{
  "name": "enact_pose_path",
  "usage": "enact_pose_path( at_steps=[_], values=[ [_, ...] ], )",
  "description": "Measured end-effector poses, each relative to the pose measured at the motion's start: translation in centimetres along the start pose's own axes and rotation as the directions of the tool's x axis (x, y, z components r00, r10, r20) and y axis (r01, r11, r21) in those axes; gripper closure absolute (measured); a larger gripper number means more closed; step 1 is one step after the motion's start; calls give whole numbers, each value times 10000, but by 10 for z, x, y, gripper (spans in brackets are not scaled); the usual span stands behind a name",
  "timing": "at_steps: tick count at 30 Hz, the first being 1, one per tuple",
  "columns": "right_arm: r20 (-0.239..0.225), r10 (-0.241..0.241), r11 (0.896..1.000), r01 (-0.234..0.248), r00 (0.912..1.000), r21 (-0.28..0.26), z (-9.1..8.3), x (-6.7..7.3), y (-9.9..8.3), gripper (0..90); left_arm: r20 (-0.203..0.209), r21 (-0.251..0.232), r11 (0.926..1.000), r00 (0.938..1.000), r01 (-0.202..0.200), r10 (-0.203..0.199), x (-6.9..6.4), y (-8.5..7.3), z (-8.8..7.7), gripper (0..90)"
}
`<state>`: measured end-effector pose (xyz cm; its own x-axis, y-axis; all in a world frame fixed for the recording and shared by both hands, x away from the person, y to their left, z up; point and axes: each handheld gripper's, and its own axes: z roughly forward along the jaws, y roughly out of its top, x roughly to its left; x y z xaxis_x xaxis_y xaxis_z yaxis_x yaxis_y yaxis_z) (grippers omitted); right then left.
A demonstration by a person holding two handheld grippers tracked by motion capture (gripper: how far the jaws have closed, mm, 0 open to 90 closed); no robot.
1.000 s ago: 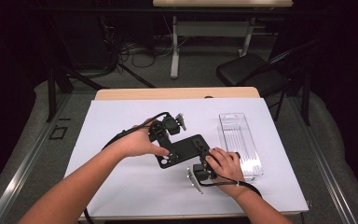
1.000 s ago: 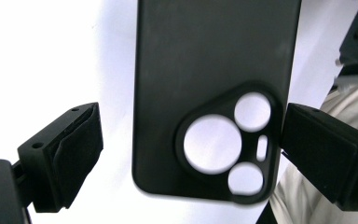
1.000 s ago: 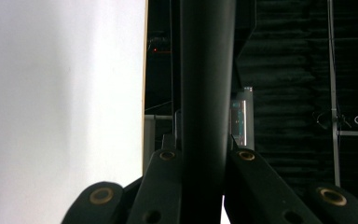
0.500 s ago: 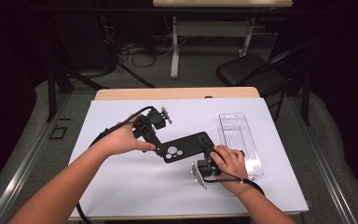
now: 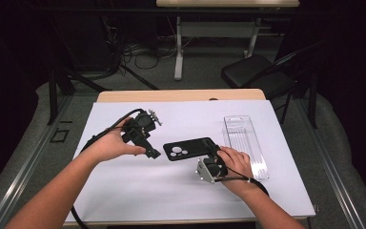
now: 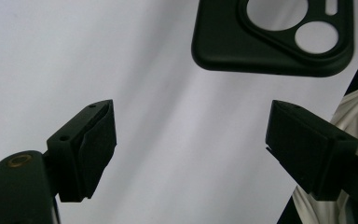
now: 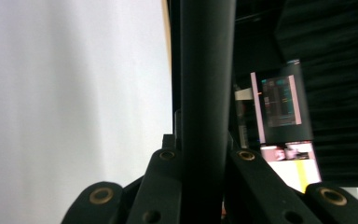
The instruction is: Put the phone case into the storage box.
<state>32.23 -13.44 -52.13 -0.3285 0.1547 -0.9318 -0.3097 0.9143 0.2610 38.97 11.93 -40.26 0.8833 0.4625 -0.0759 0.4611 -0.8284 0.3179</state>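
Observation:
A black phone case [image 5: 190, 149] with round camera cut-outs is held just over the white table [image 5: 171, 200]. My right gripper [image 5: 213, 152] is shut on its right end. In the right gripper view the case [image 7: 205, 93] runs edge-on up between the jaws of the right gripper [image 7: 204, 158]. My left gripper [image 5: 148, 147] sits to the left of the case, apart from it and open. In the left gripper view the case's camera end [image 6: 270, 42] lies beyond the open left gripper [image 6: 191, 135]. Its jaws have just been closing a little, with nothing between them.
A clear plastic package [image 5: 245, 143] lies on the table to the right of the case, beside my right hand. A dark chair [image 5: 252, 71] and desk legs stand on the floor beyond the table's far edge.
My left gripper has drawn back to the left, away from the case's camera end. The case has stayed in my right gripper, which has barely moved.

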Motion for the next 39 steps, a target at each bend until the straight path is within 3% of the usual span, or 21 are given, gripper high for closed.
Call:
enact_pose_path(
  at_steps=[4,7,8,15,16,20,25,28,32,33,35,39],
  values=[
    [-888,1233,9922,-1244,9884,-61,-1,-6,2,876,102,-314,9995,9999,-1,4,1,-4,0,175],
    [-1520,1685,9854,-1704,9739,6,-4,-11,3,876,114,-428,9991,9999,-76,81,3,-6,-1,191],
    [-1710,1838,9816,-1900,9680,-202,-4,-13,2,876,70,-492,9987,9999,-104,107,4,-7,-1,193],
    [-2585,3000,9503,-3113,9183,-33,-6,-19,-6,877,159,-1074,9942,9999,31,-14,7,-13,-5,232],
    [-2601,3282,9402,-3405,9081,-26,-7,-19,-6,877,180,-1118,9937,9998,51,-31,8,-13,-5,236],
    [-3068,3690,9210,-3896,8773,-61,-9,-22,-8,877,246,-1257,9921,9997,22,9,7,-14,-6,243],
    [-3611,4304,8826,-4695,8272,-233,-9,-27,-11,877,339,-1520,9884,9994,23,29,6,-13,-7,242],
    [-3953,4674,8521,-5220,7908,-368,-8,-30,-13,877,442,-1725,9850,9990,46,31,6,-13,-9,242],
    [-4441,5122,8071,-5888,7352,-438,-7,-33,-15,877,682,-2127,9770,9972,-165,317,6,-12,-13,220],
    [-4545,5173,7985,-6000,7251,-485,-6,-34,-15,877,682,-2223,9748,9971,-187,347,4,-12,-13,220],
    [-4843,5323,7755,-6294,6944,-502,-5,-34,-16,877,637,-2196,9750,9968,-338,488,3,-12,-13,222],
    [-5231,5594,7312,-6800,6430,-540,-4,-35,-16,877,862,-2205,9742,9939,-480,684,0,-14,-9,266]
  ],
)
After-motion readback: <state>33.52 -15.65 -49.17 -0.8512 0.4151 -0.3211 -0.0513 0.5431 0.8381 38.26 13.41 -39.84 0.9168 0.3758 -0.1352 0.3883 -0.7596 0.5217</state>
